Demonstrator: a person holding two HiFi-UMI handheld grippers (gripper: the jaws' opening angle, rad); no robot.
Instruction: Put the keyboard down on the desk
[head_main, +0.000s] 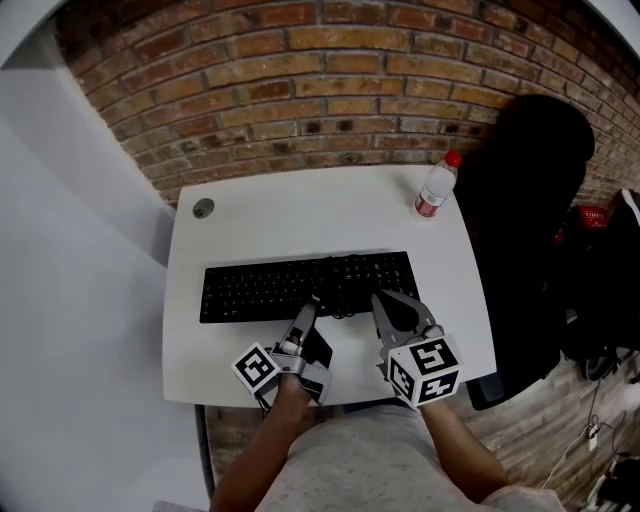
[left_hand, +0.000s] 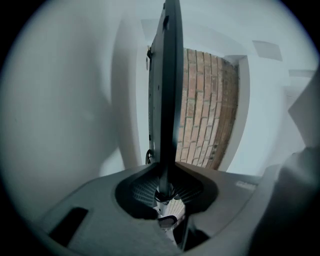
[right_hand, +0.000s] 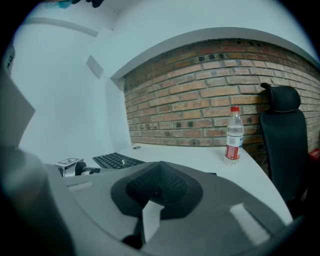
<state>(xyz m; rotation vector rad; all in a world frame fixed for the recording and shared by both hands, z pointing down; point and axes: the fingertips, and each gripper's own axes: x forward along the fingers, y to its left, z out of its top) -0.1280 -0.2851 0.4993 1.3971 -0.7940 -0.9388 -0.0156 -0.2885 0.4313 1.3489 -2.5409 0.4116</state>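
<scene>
A black keyboard (head_main: 300, 285) stretches across the middle of the white desk (head_main: 300, 215). My left gripper (head_main: 308, 312) is shut on its near edge, a little right of centre. In the left gripper view the keyboard (left_hand: 169, 90) shows edge-on as a dark slab that runs straight out from between the pads of the left gripper (left_hand: 165, 185). My right gripper (head_main: 385, 300) hovers over the keyboard's near right part, jaws together with nothing between them. From the right gripper (right_hand: 160, 165) the keyboard (right_hand: 115, 161) shows to the left. Whether the keyboard rests fully on the desk I cannot tell.
A clear water bottle (head_main: 436, 187) with a red cap and label stands at the desk's far right corner. A black office chair (head_main: 520, 220) sits just right of the desk. A round cable hole (head_main: 203, 208) is at the far left. A brick wall (head_main: 330, 80) runs behind.
</scene>
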